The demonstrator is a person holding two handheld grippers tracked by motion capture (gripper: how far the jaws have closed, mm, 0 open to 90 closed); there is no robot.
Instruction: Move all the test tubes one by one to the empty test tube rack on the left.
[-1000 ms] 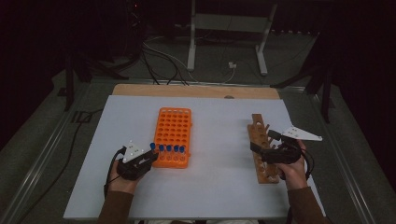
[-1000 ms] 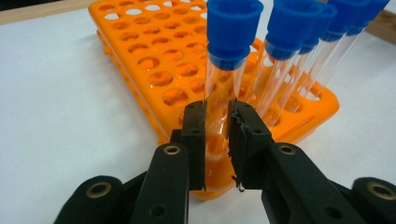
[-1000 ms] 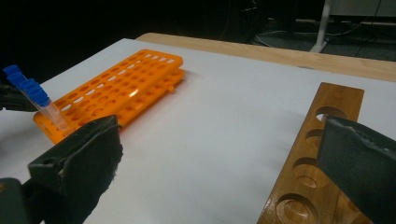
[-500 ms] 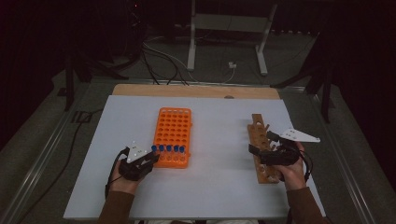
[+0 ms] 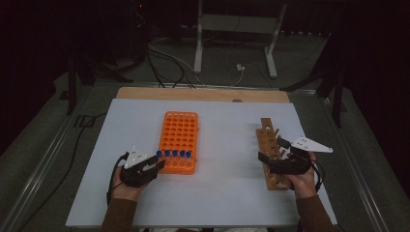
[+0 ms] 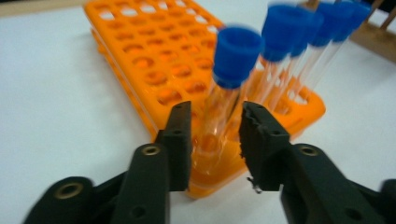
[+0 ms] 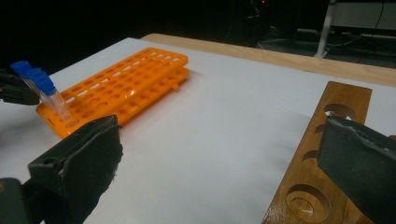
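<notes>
Left tongs [image 6: 215,140] are seen at the lower centre of the left gripper view, jaws apart w/ a blue-capped tube [image 6: 224,98] standing between them, a small gap on each side; they have just been opening, so the tube is judged freshly let go into the orange rack [image 6: 154,60]. In the high view, at lower left, the tube sits at the left end of a row of blue caps [image 5: 174,154] along the rack's near edge, prob. filled row by row so the hand stays close. The left gripper [image 5: 157,164] is kept beside that corner.

Right tongs [image 7: 219,168], lower frame of the right gripper view, are held wide apart, nothing between, over the wooden rack [image 7: 327,154], apparently ready for the next pick. Its holes in view look empty.

No brand, label or writing can be read on racks, caps or table [image 5: 227,145].
</notes>
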